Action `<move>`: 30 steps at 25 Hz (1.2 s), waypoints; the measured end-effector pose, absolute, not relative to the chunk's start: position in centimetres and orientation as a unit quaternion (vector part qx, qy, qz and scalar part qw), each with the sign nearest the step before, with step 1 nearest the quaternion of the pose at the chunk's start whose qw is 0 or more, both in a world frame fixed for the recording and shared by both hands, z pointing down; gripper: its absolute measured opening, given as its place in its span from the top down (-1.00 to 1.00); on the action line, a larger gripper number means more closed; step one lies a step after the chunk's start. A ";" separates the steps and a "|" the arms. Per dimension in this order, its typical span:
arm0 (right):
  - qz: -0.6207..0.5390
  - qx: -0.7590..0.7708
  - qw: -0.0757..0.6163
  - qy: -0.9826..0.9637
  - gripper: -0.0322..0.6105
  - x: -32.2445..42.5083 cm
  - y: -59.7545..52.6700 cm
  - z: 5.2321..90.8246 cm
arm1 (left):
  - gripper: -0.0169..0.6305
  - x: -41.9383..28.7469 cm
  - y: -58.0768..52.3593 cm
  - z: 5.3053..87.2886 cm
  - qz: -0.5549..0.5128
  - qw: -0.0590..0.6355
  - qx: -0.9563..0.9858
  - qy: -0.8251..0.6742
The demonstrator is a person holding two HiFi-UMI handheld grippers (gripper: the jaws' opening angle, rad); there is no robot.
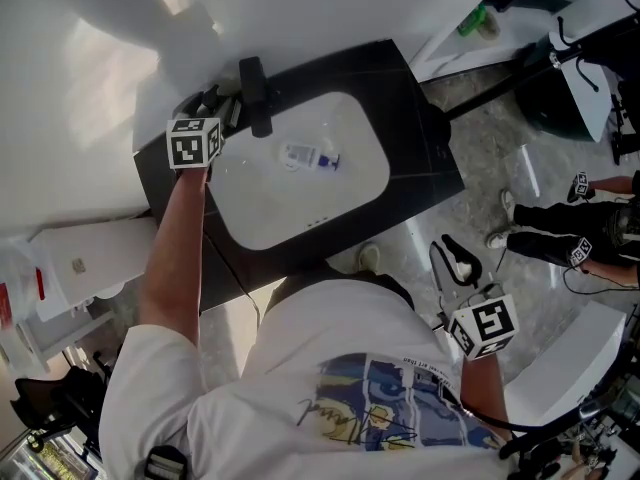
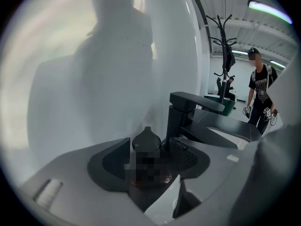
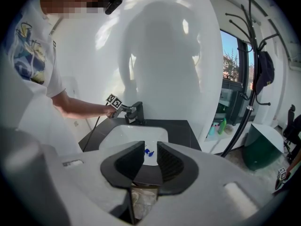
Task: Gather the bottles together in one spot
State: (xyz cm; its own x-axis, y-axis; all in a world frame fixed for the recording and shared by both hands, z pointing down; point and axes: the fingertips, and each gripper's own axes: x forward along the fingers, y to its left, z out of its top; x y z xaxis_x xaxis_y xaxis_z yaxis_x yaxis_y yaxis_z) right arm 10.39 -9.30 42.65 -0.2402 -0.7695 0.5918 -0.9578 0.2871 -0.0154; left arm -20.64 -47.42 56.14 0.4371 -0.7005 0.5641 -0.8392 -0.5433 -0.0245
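A dark brown bottle (image 2: 148, 166) with a dark cap stands upright on the black counter (image 1: 420, 138), just left of the black faucet (image 2: 186, 112). My left gripper (image 2: 149, 149) is open, its pads on either side of that bottle. In the head view my left gripper (image 1: 215, 106) sits at the counter's back left by the faucet (image 1: 255, 93). A small clear bottle with a blue cap (image 1: 312, 157) lies on its side in the white sink (image 1: 250, 218). My right gripper (image 1: 458, 266) hangs open and empty off the counter's front right, facing the sink (image 3: 117, 133).
A white wall rises right behind the counter. A green bottle (image 1: 478, 20) and other items stand on a low shelf at the far right. Another person (image 2: 258, 95) stands beyond the counter near a coat rack (image 2: 225, 55). A white box (image 1: 75, 263) sits left of the counter.
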 end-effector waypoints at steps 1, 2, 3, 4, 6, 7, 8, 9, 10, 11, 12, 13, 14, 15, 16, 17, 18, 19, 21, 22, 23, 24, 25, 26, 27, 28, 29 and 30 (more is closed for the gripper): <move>0.191 0.564 0.245 -0.765 0.64 10.4 -9.3 42.6 | 0.10 -20.8 -47.2 56.1 0.263 0.131 0.836 -0.463; 0.191 0.564 0.243 -0.766 0.64 10.5 -9.2 42.7 | 0.10 -21.1 -47.0 55.9 0.261 0.131 0.834 -0.468; 0.193 0.564 0.242 -0.766 0.64 10.6 -9.2 42.8 | 0.10 -21.4 -46.7 55.8 0.259 0.131 0.832 -0.472; 0.194 0.564 0.240 -0.766 0.64 10.7 -9.1 42.9 | 0.10 -21.6 -46.3 55.8 0.258 0.131 0.830 -0.477; 0.196 0.562 0.238 -0.768 0.64 11.1 -8.9 43.0 | 0.11 -22.1 -45.3 55.8 0.257 0.134 0.825 -0.485; 0.195 0.560 0.237 -0.769 0.64 11.2 -8.9 43.0 | 0.11 -22.3 -44.6 56.0 0.257 0.136 0.823 -0.488; 0.193 0.558 0.236 -0.772 0.64 11.3 -8.9 42.9 | 0.12 -22.4 -43.7 56.1 0.258 0.137 0.820 -0.491; 0.191 0.556 0.235 -0.774 0.64 11.4 -8.8 42.8 | 0.12 -22.4 -42.8 56.3 0.260 0.136 0.819 -0.494; 0.189 0.554 0.233 -0.777 0.64 11.6 -8.7 42.8 | 0.12 -22.3 -41.9 56.4 0.263 0.133 0.817 -0.495; 0.187 0.551 0.232 -0.779 0.64 11.8 -8.6 42.7 | 0.12 -22.0 -40.8 56.6 0.264 0.132 0.817 -0.496; 0.187 0.548 0.231 -0.782 0.64 12.1 -8.4 42.7 | 0.13 -21.6 -39.7 56.8 0.265 0.132 0.816 -0.496; 0.186 0.545 0.230 -0.784 0.64 12.3 -8.3 42.7 | 0.15 -21.1 -38.5 57.0 0.265 0.134 0.816 -0.496; 0.185 0.542 0.230 -0.787 0.64 12.6 -8.1 42.7 | 0.16 -20.4 -37.2 57.4 0.266 0.136 0.817 -0.493; 0.183 0.540 0.229 -0.789 0.64 12.9 -8.0 42.6 | 0.17 -19.5 -35.9 57.7 0.268 0.139 0.819 -0.488; 0.182 0.537 0.228 -0.791 0.64 13.2 -7.9 42.6 | 0.18 -18.4 -34.6 58.1 0.271 0.141 0.822 -0.480; 0.182 0.535 0.226 -0.794 0.64 13.5 -7.8 42.6 | 0.19 -17.2 -33.4 58.6 0.276 0.142 0.827 -0.469; 0.181 0.533 0.225 -0.796 0.64 13.9 -7.6 42.5 | 0.20 -15.9 -32.1 59.0 0.281 0.144 0.832 -0.457; 0.180 0.530 0.223 -0.798 0.64 14.2 -7.5 42.4 | 0.20 -14.6 -30.9 59.5 0.286 0.148 0.836 -0.444; 0.179 0.525 0.221 -0.802 0.64 14.8 -7.1 42.2 | 0.21 -12.0 -28.8 60.1 0.294 0.155 0.845 -0.419; 0.179 0.524 0.221 -0.803 0.64 15.2 -6.9 42.1 | 0.21 -10.8 -27.9 60.4 0.298 0.155 0.849 -0.407; 0.181 0.524 0.220 -0.802 0.64 15.8 -6.6 42.2 | 0.22 -9.6 -27.2 60.6 0.303 0.153 0.853 -0.396; 0.183 0.525 0.219 -0.801 0.64 16.3 -6.3 42.3 | 0.22 -8.5 -26.7 60.8 0.308 0.151 0.856 -0.386; 0.186 0.527 0.219 -0.800 0.64 16.8 -6.0 42.5 | 0.23 -7.5 -26.3 61.1 0.315 0.148 0.860 -0.375; 0.189 0.528 0.218 -0.799 0.64 17.4 -5.7 42.7 | 0.25 -6.5 -25.9 61.5 0.323 0.144 0.862 -0.363; 0.191 0.530 0.218 -0.797 0.64 17.9 -5.4 42.8 | 0.25 -5.7 -25.6 61.9 0.333 0.138 0.864 -0.351; 0.193 0.531 0.218 -0.796 0.64 18.4 -5.2 43.0 | 0.25 -5.0 -25.5 62.4 0.347 0.128 0.865 -0.339; 0.194 0.533 0.217 -0.795 0.64 18.8 -5.0 43.0 | 0.26 -4.3 -25.5 62.9 0.362 0.116 0.865 -0.327; 0.196 0.535 0.217 -0.793 0.64 19.3 -4.8 43.1 | 0.26 -3.7 -25.5 63.4 0.377 0.104 0.865 -0.314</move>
